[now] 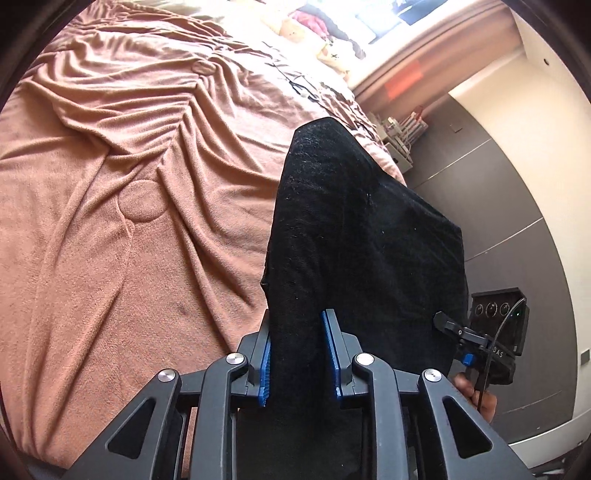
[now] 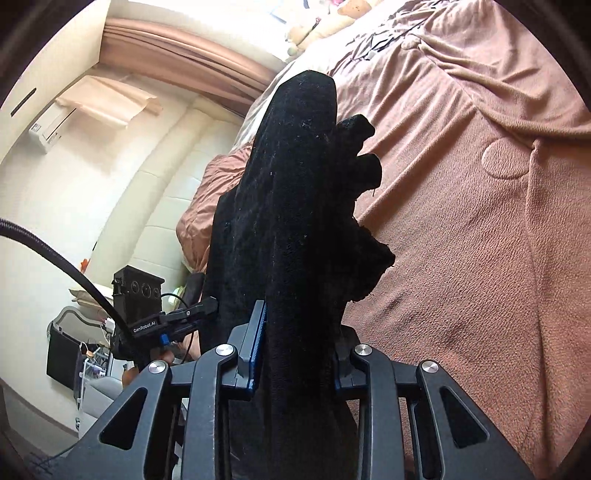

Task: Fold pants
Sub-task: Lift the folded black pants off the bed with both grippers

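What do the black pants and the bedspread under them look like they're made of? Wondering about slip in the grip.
Black pants: a thick matte woven cloth, possibly denim or heavy cotton; faint weave shows, pale lint clings, and the hem is frayed. Bedspread: pinkish-brown soft fleece or terry, judging by its fuzzy nap, loose wrinkles and embossed circles. Neither looks slick.

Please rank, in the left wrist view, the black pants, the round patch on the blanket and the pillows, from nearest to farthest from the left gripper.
1. Black pants: clamped in the left gripper.
2. Round patch: mid-bed, left.
3. Pillows: at the bed's far end, top.
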`<state>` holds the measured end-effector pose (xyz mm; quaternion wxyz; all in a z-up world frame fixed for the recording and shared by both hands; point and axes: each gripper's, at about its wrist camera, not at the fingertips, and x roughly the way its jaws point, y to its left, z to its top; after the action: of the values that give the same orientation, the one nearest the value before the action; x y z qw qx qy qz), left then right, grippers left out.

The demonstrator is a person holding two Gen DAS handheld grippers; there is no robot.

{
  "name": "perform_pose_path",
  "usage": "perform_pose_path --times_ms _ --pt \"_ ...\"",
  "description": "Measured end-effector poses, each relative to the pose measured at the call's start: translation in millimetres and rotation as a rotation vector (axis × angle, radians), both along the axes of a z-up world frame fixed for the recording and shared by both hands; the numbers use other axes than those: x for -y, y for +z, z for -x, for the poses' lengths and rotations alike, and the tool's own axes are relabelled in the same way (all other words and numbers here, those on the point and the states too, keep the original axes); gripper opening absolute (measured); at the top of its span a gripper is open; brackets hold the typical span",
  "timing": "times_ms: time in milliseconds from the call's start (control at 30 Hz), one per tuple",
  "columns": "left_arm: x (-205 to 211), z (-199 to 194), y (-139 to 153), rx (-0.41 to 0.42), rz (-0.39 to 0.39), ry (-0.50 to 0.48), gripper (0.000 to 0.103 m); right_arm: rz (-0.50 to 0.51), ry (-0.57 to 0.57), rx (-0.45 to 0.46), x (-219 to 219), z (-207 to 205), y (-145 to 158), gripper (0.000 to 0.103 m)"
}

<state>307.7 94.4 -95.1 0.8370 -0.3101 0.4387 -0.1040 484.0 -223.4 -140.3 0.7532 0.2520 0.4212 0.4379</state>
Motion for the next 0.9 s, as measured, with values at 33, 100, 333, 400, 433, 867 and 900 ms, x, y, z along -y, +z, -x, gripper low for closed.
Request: perform_pose_path --times_ms 33,100,333,400,433,867,900 --pt "2.2 1.8 5.1 0.014 0.001 -0.006 0.025 0.000 -0.005 0.012 4.6 4.8 4.0 0.025" --pt "8.0 3.9 13.9 0.036 0.007 -0.015 0.025 0.004 -0.014 0.039 10.7 14.1 13.3 0.025" --pt "36.4 6.0 47.2 0.104 0.020 -0.058 0.025 0.035 -0.038 0.118 45.0 31.3 42.5 0.025" --pt "45.5 4.9 55.8 0.121 0.024 -0.072 0.025 0.049 -0.046 0.143 57.4 36.4 54.9 0.025" --pt "50.3 4.4 59.9 0.130 0.027 -0.078 0.025 0.055 -0.050 0.153 62.6 39.3 60.2 0.025" --pt "130.9 -6.0 109.1 0.214 0.020 -0.183 0.025 0.108 -0.105 0.247 146.4 64.1 118.4 0.025" --pt "137.5 -8.3 111.5 0.219 0.021 -0.191 0.025 0.115 -0.111 0.254 154.2 66.8 122.9 0.025"
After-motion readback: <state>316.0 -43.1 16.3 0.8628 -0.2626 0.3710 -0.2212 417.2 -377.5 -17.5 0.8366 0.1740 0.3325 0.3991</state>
